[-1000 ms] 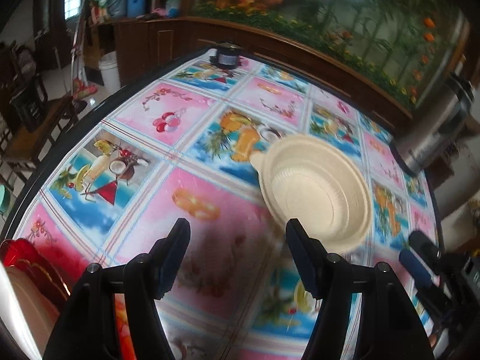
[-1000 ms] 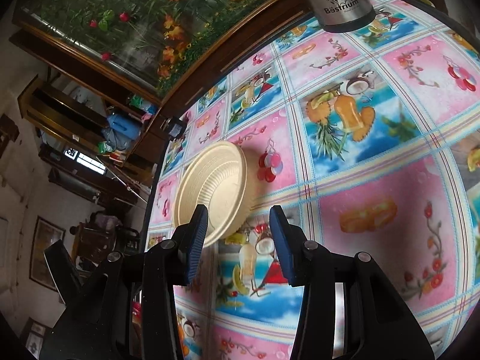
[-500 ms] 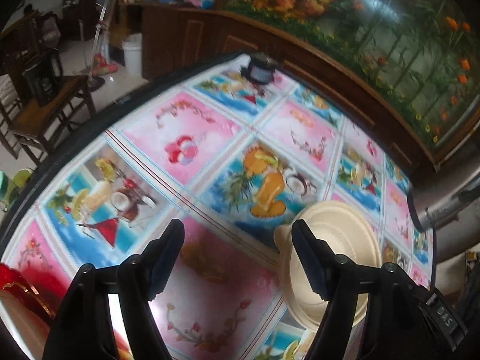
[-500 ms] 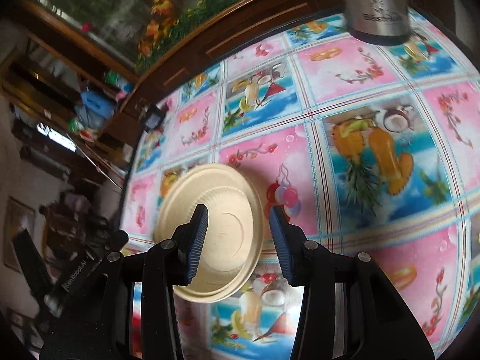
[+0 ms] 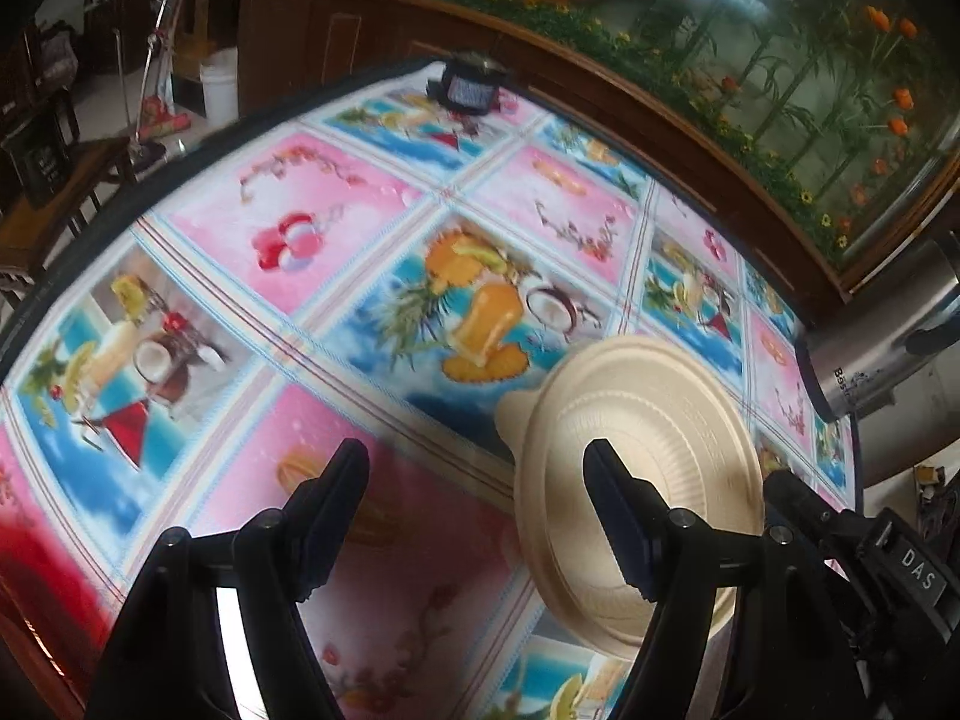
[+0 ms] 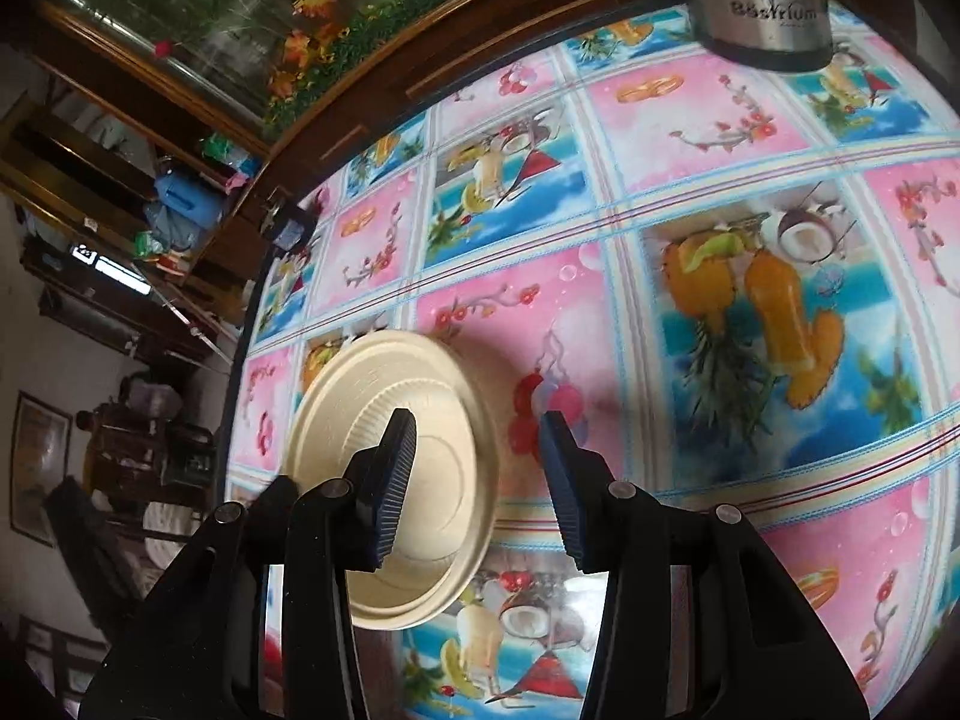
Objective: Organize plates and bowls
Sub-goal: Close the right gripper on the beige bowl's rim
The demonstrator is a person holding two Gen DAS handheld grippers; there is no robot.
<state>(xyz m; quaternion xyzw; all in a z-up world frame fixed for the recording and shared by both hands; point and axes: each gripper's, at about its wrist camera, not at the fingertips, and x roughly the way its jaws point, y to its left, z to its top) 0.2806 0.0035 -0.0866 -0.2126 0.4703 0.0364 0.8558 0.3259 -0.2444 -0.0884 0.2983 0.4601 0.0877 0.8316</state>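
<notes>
A cream paper bowl with a small rim tab sits on the bright fruit-print tablecloth. My left gripper is open above bare cloth, and the bowl lies behind and to the right of its right finger. In the right wrist view the bowl is at lower left. My right gripper is open, its left finger over the bowl's inside and its right finger outside the rim. A gap shows between the pads and the rim. The right gripper's black body reaches in beside the bowl.
A steel kettle stands near the table's far right edge. A dark jar sits at the far edge by the wooden cabinet. Red dishes lie at the near left. Chairs stand beyond the left edge.
My right gripper moved left over the bowl, so the rim now lies between its fingers. The left gripper's jaws widened a little, and it shifted so that the bowl sits farther right in its view.
</notes>
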